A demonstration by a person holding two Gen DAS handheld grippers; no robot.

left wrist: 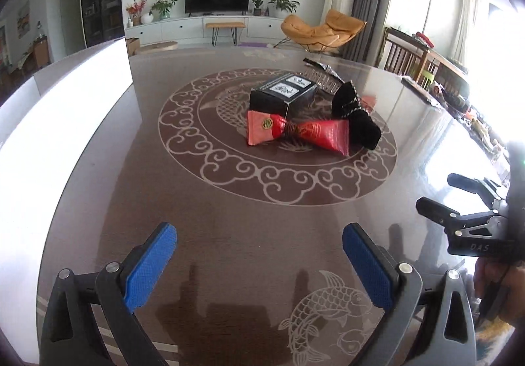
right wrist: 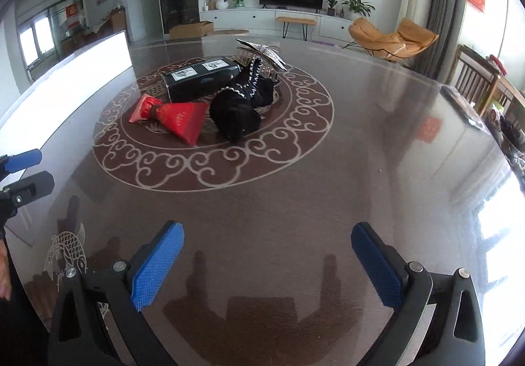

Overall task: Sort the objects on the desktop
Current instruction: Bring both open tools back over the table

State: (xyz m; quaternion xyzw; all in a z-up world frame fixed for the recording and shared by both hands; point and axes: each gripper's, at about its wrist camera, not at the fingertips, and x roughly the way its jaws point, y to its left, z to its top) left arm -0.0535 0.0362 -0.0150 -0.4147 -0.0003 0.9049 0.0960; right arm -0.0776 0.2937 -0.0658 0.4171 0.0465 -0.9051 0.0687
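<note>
A small pile lies in the middle of the round patterned table (left wrist: 229, 228): a black box (left wrist: 282, 96) with white labels, a red wrapped packet (left wrist: 295, 133) in front of it, a black knitted cloth (left wrist: 357, 116) to its right and a shiny patterned packet (left wrist: 323, 70) behind. The same pile shows in the right wrist view: box (right wrist: 200, 77), red packet (right wrist: 174, 118), black cloth (right wrist: 242, 103), shiny packet (right wrist: 262, 52). My left gripper (left wrist: 259, 257) is open and empty, well short of the pile. My right gripper (right wrist: 265, 261) is open and empty, also near the table's front.
A white box-like container (left wrist: 75, 103) stands at the table's left side; it also shows in the right wrist view (right wrist: 75, 83). The right gripper appears at the right edge of the left wrist view (left wrist: 459, 202). Clutter lies along the far right table edge (left wrist: 466, 103).
</note>
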